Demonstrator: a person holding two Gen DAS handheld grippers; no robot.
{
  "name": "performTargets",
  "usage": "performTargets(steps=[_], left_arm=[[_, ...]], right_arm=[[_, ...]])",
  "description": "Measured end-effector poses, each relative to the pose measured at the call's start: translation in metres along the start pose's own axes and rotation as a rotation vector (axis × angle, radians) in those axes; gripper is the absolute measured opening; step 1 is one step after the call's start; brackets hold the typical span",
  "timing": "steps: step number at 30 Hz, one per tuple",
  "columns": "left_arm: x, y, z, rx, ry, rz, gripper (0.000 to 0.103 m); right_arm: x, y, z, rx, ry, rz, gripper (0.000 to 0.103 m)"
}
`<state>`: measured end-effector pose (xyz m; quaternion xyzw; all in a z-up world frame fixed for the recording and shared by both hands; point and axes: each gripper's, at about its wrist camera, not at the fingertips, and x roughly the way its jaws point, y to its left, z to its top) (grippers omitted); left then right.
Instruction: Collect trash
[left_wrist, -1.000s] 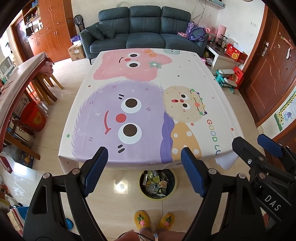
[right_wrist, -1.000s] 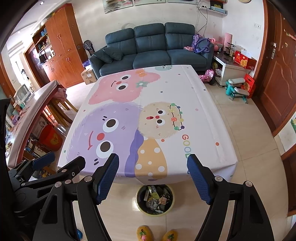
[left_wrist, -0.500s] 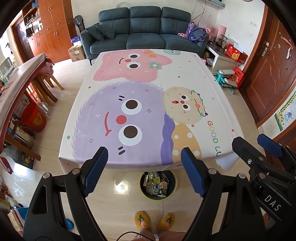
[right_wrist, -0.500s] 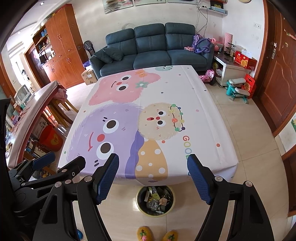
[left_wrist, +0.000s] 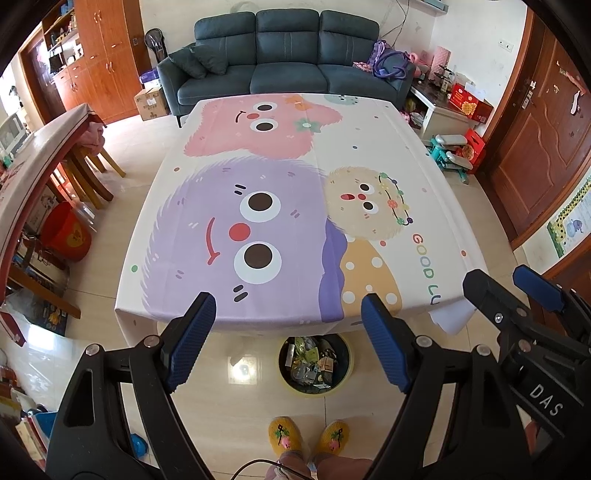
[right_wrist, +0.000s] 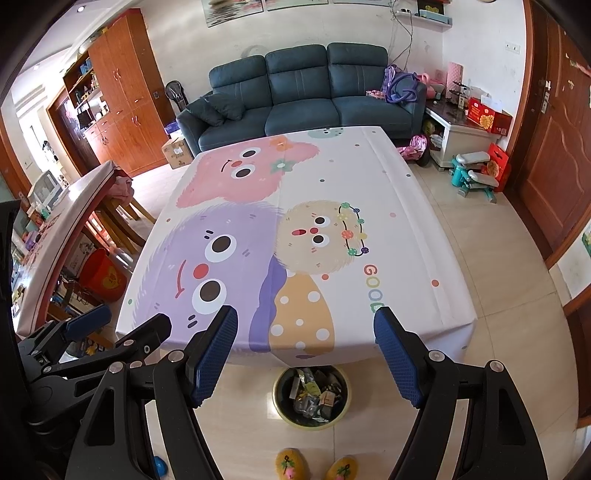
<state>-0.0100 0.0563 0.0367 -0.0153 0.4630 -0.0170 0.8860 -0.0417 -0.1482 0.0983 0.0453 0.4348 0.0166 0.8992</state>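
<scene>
The trash is lying in a heap of crumpled wrappers and packets inside a round bin with a dark inside and a pale yellow rim. The bin is standing on the tiled floor, just in front of the near edge of the table and partly tucked beneath the hanging cloth. In the right wrist view the same bin is sitting between the table edge and a pair of yellow slippers on the person's feet.

The left gripper is hovering above the floor near the table edge, its blue-padded jaws spread wide apart and holding nothing. The right gripper is hanging just beside it, jaws equally wide and empty; the bin is showing in the gap between them.

The table is wearing a cartoon tablecloth printed with a purple, a pink and a beige furry face, its top bare. Beyond the far end a dark teal sofa is standing against the wall. A second table with wooden stools is running along the left, with a red bucket on the floor beneath it. A wooden door is closing off the right side.
</scene>
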Motion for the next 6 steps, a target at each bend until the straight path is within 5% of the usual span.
performTargets(steps=[6], left_arm=[[0.0002,-0.0007,-0.0008,0.000,0.000,0.001,0.079]], right_arm=[[0.0002,-0.0023,-0.0009,0.001,0.004,0.001,0.078]])
